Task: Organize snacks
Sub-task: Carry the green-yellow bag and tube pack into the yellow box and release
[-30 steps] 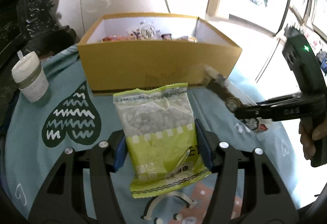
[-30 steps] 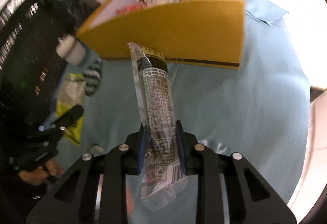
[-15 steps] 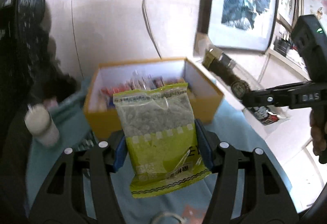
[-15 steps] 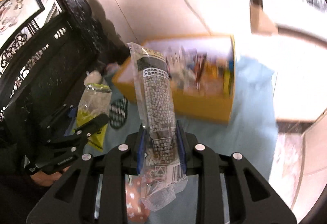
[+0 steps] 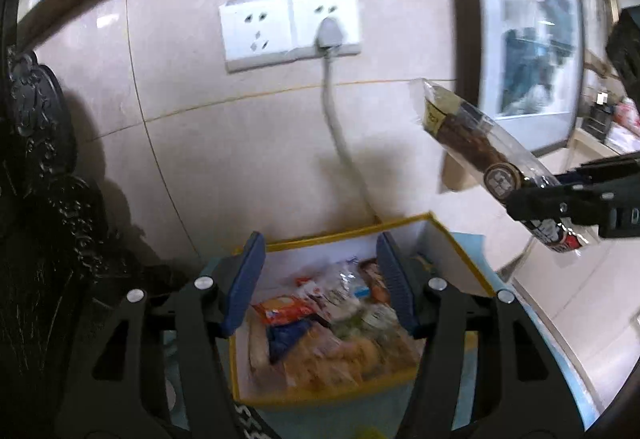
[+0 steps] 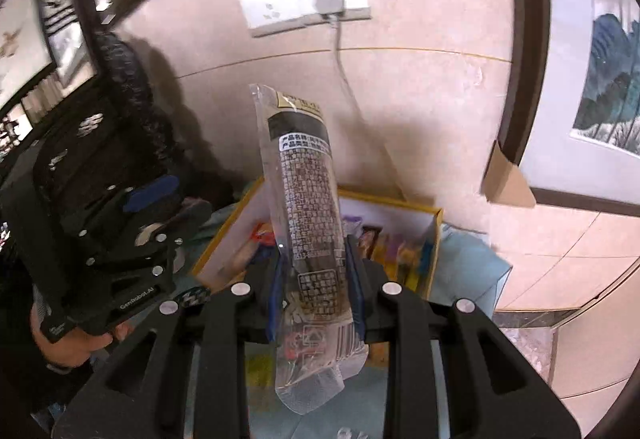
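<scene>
My left gripper [image 5: 320, 283] is open and empty, held above the yellow cardboard box [image 5: 460, 255], which holds several snack packs [image 5: 332, 331]. My right gripper [image 6: 314, 279] is shut on a long clear pack of dark snacks [image 6: 308, 191] that stands upright between the jaws, above and in front of the box [image 6: 434, 239]. In the left wrist view that pack [image 5: 472, 143] hangs at the right, higher than the box. The left gripper also shows at the left of the right wrist view [image 6: 160, 199].
A tiled wall with a white double socket [image 5: 288, 29] and a grey plugged cable [image 5: 340, 143] stands behind the box. Dark carved furniture [image 5: 36, 199] is at the left. A framed picture [image 6: 600, 79] hangs at the right. A light blue cloth [image 6: 472, 263] covers the table.
The green snack bag has left my left gripper, which is now open over the box. Both grippers have risen and moved toward the box and wall.
</scene>
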Available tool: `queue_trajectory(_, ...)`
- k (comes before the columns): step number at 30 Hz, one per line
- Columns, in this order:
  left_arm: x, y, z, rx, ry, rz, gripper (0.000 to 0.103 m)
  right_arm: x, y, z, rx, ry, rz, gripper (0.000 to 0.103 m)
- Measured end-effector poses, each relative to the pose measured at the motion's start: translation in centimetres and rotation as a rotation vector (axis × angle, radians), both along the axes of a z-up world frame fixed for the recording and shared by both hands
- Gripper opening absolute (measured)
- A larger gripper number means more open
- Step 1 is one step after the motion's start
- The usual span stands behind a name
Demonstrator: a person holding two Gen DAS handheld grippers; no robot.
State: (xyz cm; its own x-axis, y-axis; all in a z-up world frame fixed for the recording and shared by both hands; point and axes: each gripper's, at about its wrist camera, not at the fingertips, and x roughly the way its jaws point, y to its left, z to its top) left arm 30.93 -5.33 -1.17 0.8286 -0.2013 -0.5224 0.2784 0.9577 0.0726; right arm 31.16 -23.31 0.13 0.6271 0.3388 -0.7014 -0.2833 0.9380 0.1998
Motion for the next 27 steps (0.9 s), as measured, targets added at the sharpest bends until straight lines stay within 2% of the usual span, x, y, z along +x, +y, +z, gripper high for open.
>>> queue_trajectory(2, 1.0, 0.4, -0.5, -0.004, 0.025, 0.025, 0.058, 1.0, -0.1, -0.6, -0.009, 0.005, -0.023, 0.029)
queue_trajectory(4, 0.0, 0.9, -1.1, -0.016, 0.024, 0.006, 0.058, 0.5, 0.0, -1.2, 0.016, 0.008, -0.004, 0.029)
queue_trajectory(6, -3.5, 1.6, -2.9, -0.043, 0.023, -0.055, 0.06, -1.4, 0.2, -2.3, 0.024, 0.013, 0.036, 0.029)
queue_trajectory(7, -5.4, 1.8, -4.2, -0.046, 0.036, -0.088, 0.062, -2.7, 0.2, -3.2, 0.037, 0.023, 0.055, 0.029)
queue_trajectory(9, -9.6, 1.8, -9.2, -0.015, 0.111, -0.143, 0.072, -5.3, 0.1, -4.9, 0.062, 0.044, 0.069, 0.029)
queue_trajectory(10, -10.9, 1.7, -11.9, -0.006, 0.176, -0.147, 0.073, -6.3, -0.2, -5.9, 0.073, 0.06, 0.072, 0.029)
queue_trajectory(11, -12.3, 1.4, -15.9, 0.019, 0.293, -0.125, 0.073, -7.5, -0.5, -7.2, 0.085, 0.081, 0.068, 0.029)
queue_trajectory(13, -13.6, 1.0, -19.4, 0.021, 0.38, -0.072, 0.073, -8.9, -1.0, -8.8, 0.103, 0.112, 0.053, 0.029)
queue_trajectory(14, -14.2, 0.5, -20.6, 0.039, 0.371, -0.032, 0.077, -9.5, -1.2, -9.4, 0.118, 0.126, 0.045, 0.029)
queue_trajectory(15, -14.4, -0.1, -21.2, 0.072, 0.343, 0.007, 0.093, -10.2, -1.4, -9.9, 0.13, 0.136, 0.038, 0.029)
queue_trajectory(16, -14.3, -0.4, -21.6, 0.09, 0.323, 0.038, 0.1, -10.8, -1.4, -10.2, 0.138, 0.142, 0.034, 0.029)
queue_trajectory(17, -13.9, -0.6, -22.2, 0.102, 0.31, 0.088, 0.101, -11.3, -1.4, -10.4, 0.146, 0.15, 0.032, 0.029)
queue_trajectory(18, -13.4, -0.7, -23.0, 0.095, 0.34, 0.108, 0.101, -11.7, -1.4, -10.4, 0.145, 0.152, 0.034, 0.029)
queue_trajectory(20, -12.4, -1.0, -25.3, 0.076, 0.463, 0.091, 0.101, -12.4, -1.1, -10.1, 0.136, 0.145, 0.041, 0.028)
queue_trajectory(21, -12.7, -0.7, -25.2, 0.06, 0.447, 0.098, 0.094, -12.7, -1.1, -9.7, 0.132, 0.139, 0.042, 0.029)
queue_trajectory(22, -13.0, -0.7, -25.1, 0.052, 0.446, 0.086, 0.082, -12.9, -1.1, -9.3, 0.128, 0.131, 0.043, 0.029)
queue_trajectory(23, -13.4, -0.7, -24.6, 0.044, 0.43, 0.058, 0.064, -13.1, -1.2, -9.0, 0.126, 0.124, 0.045, 0.029)
queue_trajectory(25, -14.0, -0.6, -24.1, 0.007, 0.441, -0.001, 0.062, -13.7, -1.5, -8.8, 0.119, 0.116, 0.044, 0.029)
queue_trajectory(27, -15.0, -0.3, -22.6, -0.038, 0.415, -0.051, 0.062, -13.9, -1.9, -8.9, 0.125, 0.116, 0.036, 0.029)
